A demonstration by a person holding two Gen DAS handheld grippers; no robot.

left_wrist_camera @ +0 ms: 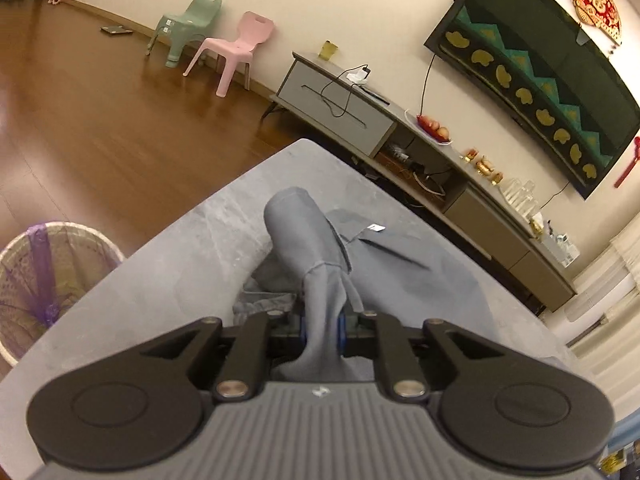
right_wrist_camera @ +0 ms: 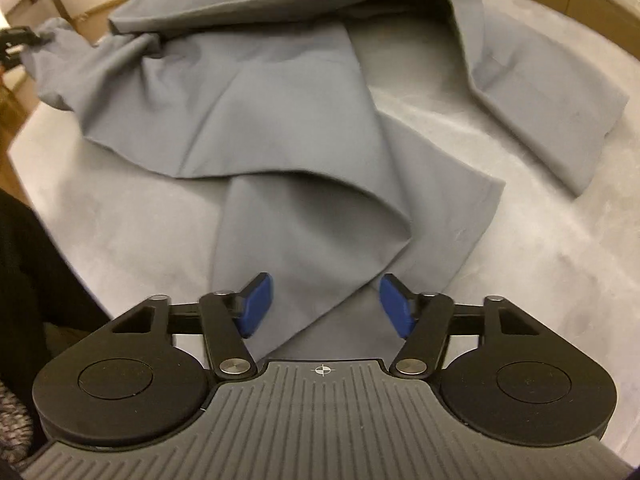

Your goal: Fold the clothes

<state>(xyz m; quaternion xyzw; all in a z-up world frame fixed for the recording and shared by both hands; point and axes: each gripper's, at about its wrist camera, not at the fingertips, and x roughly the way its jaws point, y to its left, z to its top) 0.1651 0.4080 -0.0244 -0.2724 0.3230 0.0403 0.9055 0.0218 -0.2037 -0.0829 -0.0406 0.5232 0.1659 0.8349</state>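
A grey garment [right_wrist_camera: 256, 120] lies crumpled on the grey table [right_wrist_camera: 120, 216]. My left gripper [left_wrist_camera: 322, 330] is shut on a bunched fold of the garment [left_wrist_camera: 316, 248] and holds it lifted off the table. My right gripper [right_wrist_camera: 325, 306] is open, its blue pads [right_wrist_camera: 256, 304] either side of a corner of the cloth, just above it. The left gripper also shows in the right wrist view [right_wrist_camera: 20, 40] at the far left, gripping the garment's end.
A lined wastebasket [left_wrist_camera: 44, 280] stands on the wood floor left of the table. A low TV cabinet [left_wrist_camera: 400, 132] runs along the wall beyond the table's far edge. Two small plastic chairs [left_wrist_camera: 228, 52] stand far back. A person's dark clothing [right_wrist_camera: 28, 280] is at left.
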